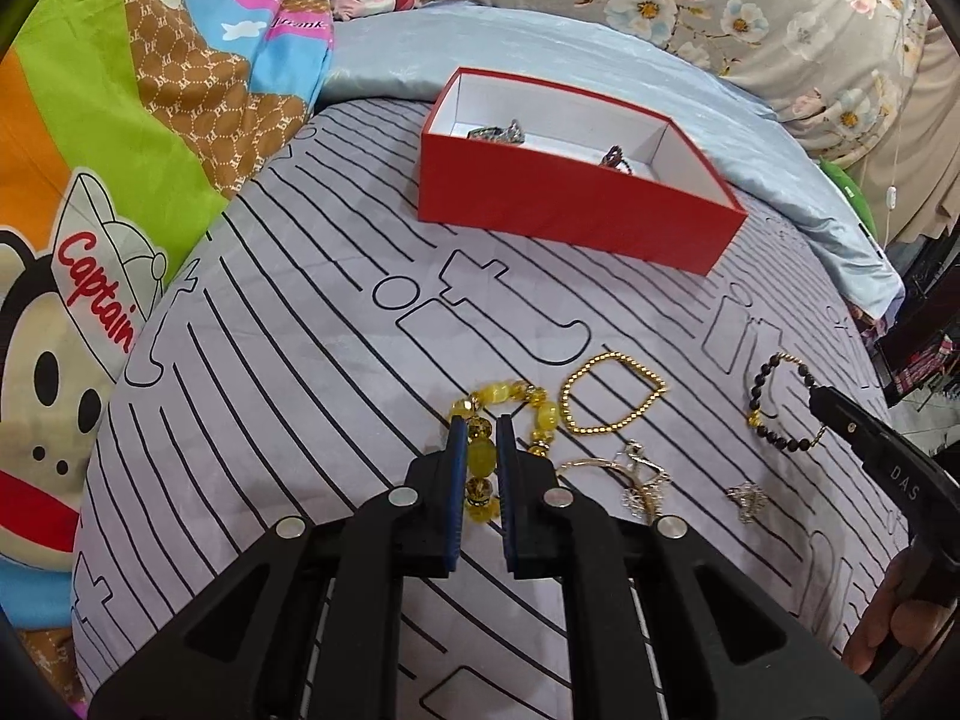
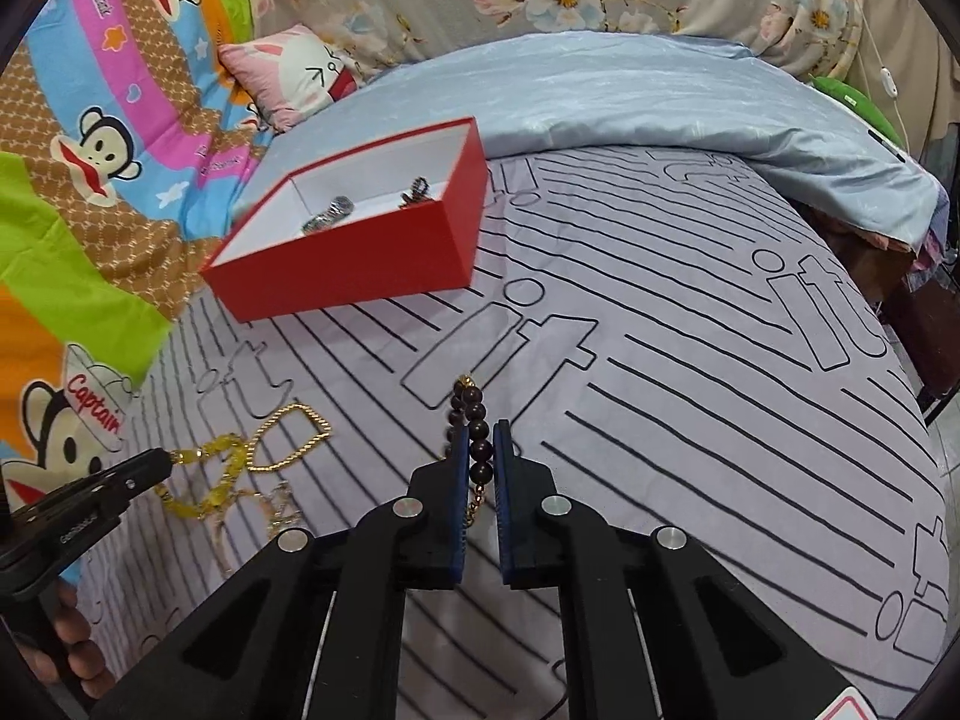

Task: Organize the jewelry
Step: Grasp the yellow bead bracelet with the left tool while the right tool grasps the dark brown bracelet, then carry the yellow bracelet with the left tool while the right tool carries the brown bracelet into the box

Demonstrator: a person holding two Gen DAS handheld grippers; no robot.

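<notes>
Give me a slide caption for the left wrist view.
Left gripper straddles a yellow bead bracelet on the striped bedsheet, red box beyond.

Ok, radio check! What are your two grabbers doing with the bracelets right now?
Left gripper closing around yellow bead bracelet. Right gripper closing around dark bead bracelet. Red box open, two pieces inside. Path clear.

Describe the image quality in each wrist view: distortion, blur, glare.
Left wrist view: strong fisheye bending of the striped sheet, dark corner vignette, yellow bead bracelet sharp, lighting even, no glare. Right wrist view: same bending; red box and gold chain bracelet slightly smeared; dark bead bracelet crisp.
</notes>
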